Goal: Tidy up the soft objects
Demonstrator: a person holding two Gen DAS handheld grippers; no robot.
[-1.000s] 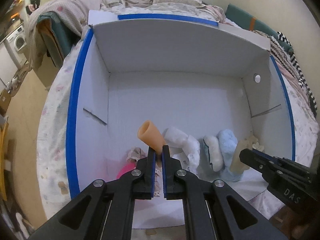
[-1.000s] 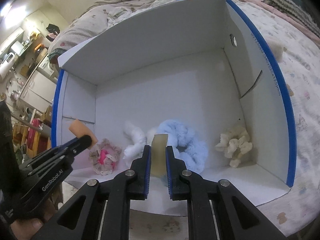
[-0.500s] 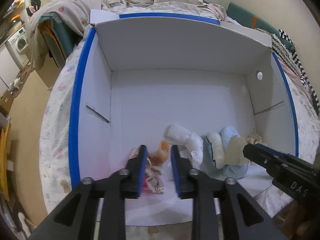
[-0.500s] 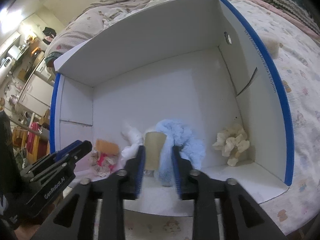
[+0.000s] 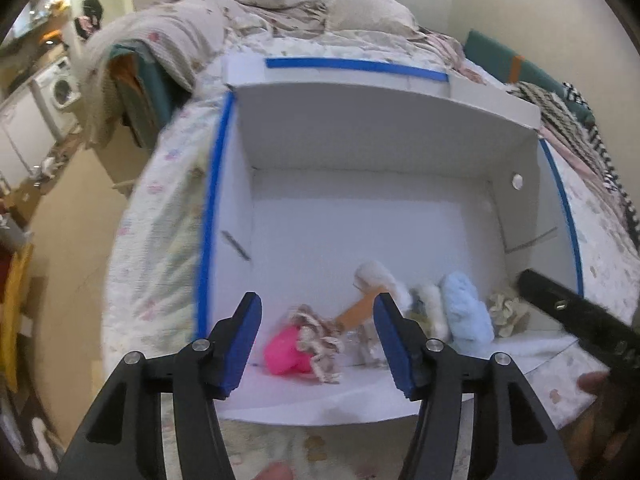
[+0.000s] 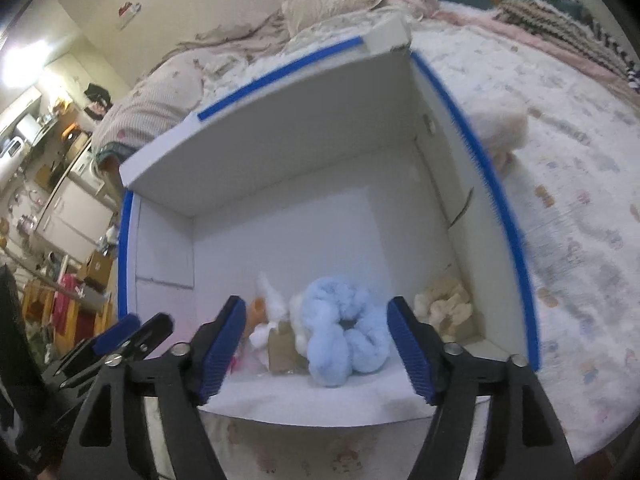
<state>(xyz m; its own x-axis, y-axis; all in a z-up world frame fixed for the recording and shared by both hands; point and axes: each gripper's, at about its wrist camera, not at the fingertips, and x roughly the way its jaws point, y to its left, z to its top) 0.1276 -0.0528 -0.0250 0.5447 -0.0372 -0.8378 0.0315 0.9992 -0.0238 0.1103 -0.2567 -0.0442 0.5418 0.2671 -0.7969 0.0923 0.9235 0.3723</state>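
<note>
A white box with blue-taped rims (image 5: 208, 208) (image 6: 492, 184) lies on the bed. Along its near wall lie a pink item with a lace scrunchie (image 5: 296, 348), an orange sponge piece (image 5: 356, 312) (image 6: 256, 310), white fluffy pieces (image 5: 376, 276), a light blue fluffy scrunchie (image 5: 466, 312) (image 6: 344, 336), a tan sponge piece (image 6: 282, 346) and a cream scrunchie (image 5: 504, 312) (image 6: 440, 306). My left gripper (image 5: 318, 344) is open and empty above the box's near edge. My right gripper (image 6: 316, 348) is open and empty too, above the blue scrunchie.
The floral bedsheet (image 6: 580, 216) surrounds the box. A cream fluffy item (image 6: 500, 128) lies outside the box's right wall. Crumpled bedding and pillows (image 5: 280, 8) are piled behind. A washing machine (image 5: 60, 88) and floor clutter are at the far left.
Both grippers opened wide and pulled back from the box. The orange sponge dropped from the left gripper and the tan sponge from the right; both now lie in the box.
</note>
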